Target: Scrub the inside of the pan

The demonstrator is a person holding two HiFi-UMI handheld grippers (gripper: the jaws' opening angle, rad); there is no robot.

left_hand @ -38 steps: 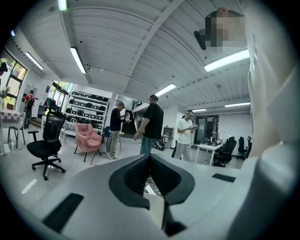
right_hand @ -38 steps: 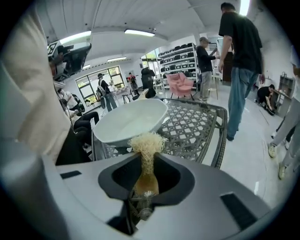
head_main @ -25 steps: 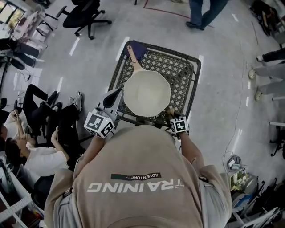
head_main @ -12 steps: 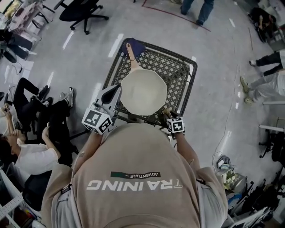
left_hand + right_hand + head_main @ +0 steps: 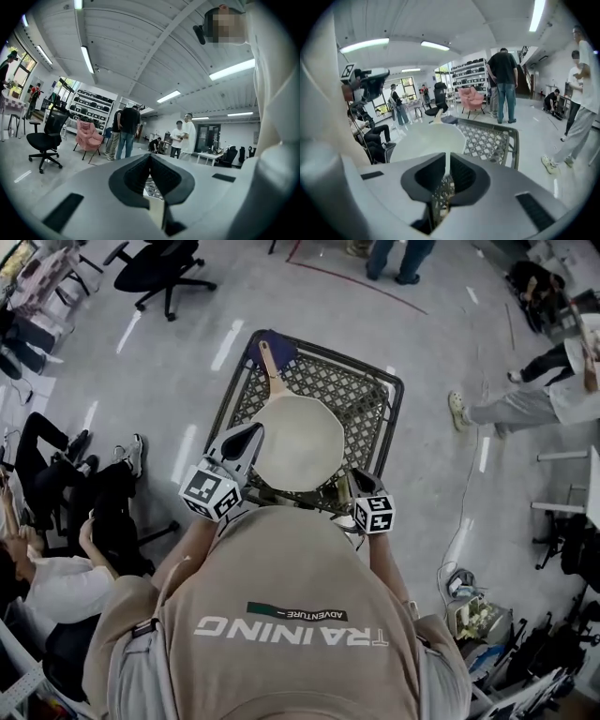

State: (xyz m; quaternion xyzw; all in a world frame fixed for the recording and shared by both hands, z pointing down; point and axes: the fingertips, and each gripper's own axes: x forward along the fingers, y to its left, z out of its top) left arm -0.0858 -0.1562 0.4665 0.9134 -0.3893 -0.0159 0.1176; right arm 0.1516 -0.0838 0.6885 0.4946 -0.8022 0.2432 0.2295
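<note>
A cream pan [image 5: 298, 442] with a wooden handle [image 5: 271, 371] lies on a dark lattice table [image 5: 375, 390]; it also shows in the right gripper view [image 5: 426, 138]. My left gripper [image 5: 248, 435] hovers beside the pan's left rim, pointing level, its jaws [image 5: 150, 157] meeting at the tips. My right gripper [image 5: 349, 482] is raised over the table's near right edge and tilts down toward the pan. Its jaws have just been closing and stand a narrow slit apart [image 5: 447, 157]. A small tan thing [image 5: 445, 197], seemingly a sponge, shows low between them.
A dark blue cloth [image 5: 286, 343] lies under the handle's end at the far corner. People sit on the left [image 5: 56, 549], and others stand beyond the table [image 5: 394, 259] and at the right [image 5: 525, 399]. An office chair [image 5: 159, 268] and a floor cable [image 5: 464, 521] are nearby.
My right gripper has lifted from the table's near edge, and the tan thing that lay beside it there is gone from that spot. The left gripper has barely moved.
</note>
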